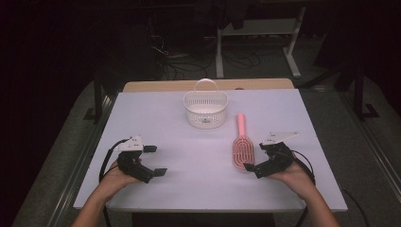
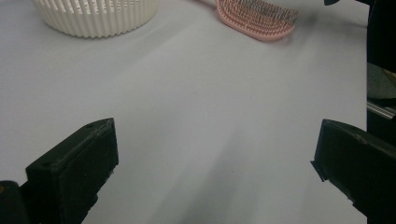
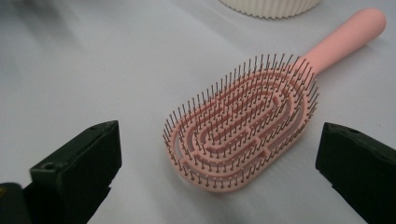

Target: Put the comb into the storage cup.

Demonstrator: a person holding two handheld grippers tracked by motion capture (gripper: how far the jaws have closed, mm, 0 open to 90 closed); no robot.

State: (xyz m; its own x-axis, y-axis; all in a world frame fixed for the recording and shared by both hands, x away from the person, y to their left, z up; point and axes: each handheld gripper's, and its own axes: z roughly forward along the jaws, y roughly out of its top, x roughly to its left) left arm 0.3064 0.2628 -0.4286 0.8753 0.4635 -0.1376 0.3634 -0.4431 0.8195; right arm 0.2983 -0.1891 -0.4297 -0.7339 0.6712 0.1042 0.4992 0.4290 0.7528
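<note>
Right gripper lining up on a hairbrush; both sets of jaws standing wide apart, holding nothing.

The worktop (image 1: 156, 118) is carrying a white basket (image 1: 205, 109) and, just beside it, a pink hairbrush (image 1: 242, 150) lying bristles-up. The right gripper (image 3: 219, 158) is straddling the brush head; gripping the stiff rim, judged safer than the bristles, seems advisable. The left gripper (image 1: 152, 161) is idling well apart. The basket's contents are hard to make out.
</note>
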